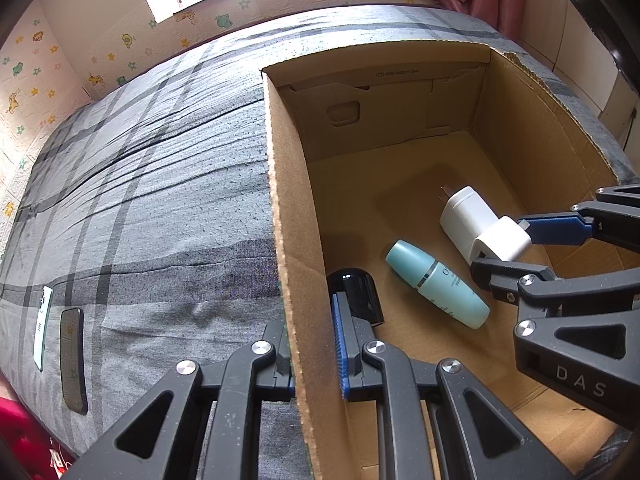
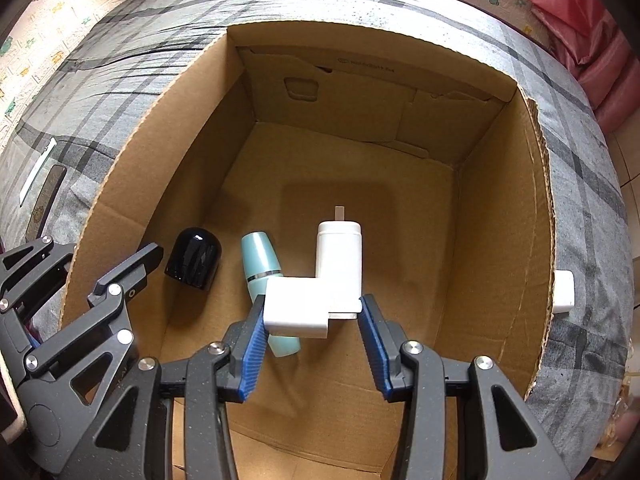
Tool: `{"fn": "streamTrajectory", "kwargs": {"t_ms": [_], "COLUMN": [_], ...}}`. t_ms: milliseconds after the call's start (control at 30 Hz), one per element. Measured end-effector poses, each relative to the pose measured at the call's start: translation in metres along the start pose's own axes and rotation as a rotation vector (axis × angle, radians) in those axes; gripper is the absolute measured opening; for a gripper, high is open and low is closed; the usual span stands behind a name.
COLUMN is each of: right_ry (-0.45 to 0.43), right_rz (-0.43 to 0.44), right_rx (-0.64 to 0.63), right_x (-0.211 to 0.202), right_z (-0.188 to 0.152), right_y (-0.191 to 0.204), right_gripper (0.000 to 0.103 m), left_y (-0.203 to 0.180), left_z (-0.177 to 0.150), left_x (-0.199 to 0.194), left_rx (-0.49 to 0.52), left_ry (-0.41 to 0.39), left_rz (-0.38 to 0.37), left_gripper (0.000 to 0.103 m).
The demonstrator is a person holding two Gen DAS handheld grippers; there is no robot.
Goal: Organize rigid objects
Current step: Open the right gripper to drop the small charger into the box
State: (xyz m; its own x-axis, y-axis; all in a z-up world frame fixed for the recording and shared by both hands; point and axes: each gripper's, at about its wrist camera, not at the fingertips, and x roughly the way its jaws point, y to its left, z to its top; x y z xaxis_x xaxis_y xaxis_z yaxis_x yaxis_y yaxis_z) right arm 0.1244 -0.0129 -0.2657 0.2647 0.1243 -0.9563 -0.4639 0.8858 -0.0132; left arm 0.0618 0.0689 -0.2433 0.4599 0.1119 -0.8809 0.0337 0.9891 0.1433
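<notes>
Our left gripper [image 1: 314, 354] clamps the box [image 1: 280, 200] wall; our right gripper [image 2: 312, 344] holds a white plug [image 2: 296, 308] above a charger [image 2: 339, 264], bottle [image 2: 260, 260] and black cap [image 2: 194, 258]. Two phones [image 1: 60, 344] lie left.

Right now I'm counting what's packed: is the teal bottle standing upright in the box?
No, the teal bottle lies on its side on the floor of the cardboard box, between the black cap and the white charger.

Surface: a bed [image 1: 160, 200] in grey plaid cover.
On it: cardboard box [image 1: 288, 240], two phones [image 1: 72, 360], white block [image 2: 563, 291].
</notes>
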Motion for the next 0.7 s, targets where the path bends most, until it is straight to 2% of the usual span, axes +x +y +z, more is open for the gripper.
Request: {"fn": "streamTrajectory", "kwargs": {"t_ms": [367, 600, 700], "right_ry": [-0.043, -0.087, -0.101], "right_rz": [-0.009, -0.023, -0.025], "right_rx": [0.014, 0.023, 0.029], "right_x": [-0.014, -0.032, -0.041], "right_z": [0.002, 0.002, 0.003], "right_y": [-0.005, -0.006, -0.010], "right_gripper": [0.061, 0.073, 0.074], "left_y": [-0.001, -0.001, -0.001], "left_z": [0.000, 0.000, 0.000], "left_x": [-0.001, -0.001, -0.001], "left_rx": [0.000, 0.002, 0.002], "left_ry": [-0.001, 0.000, 0.000], "left_rz": [0.003, 0.004, 0.004], "left_gripper": [0.015, 0.015, 0.015]}}
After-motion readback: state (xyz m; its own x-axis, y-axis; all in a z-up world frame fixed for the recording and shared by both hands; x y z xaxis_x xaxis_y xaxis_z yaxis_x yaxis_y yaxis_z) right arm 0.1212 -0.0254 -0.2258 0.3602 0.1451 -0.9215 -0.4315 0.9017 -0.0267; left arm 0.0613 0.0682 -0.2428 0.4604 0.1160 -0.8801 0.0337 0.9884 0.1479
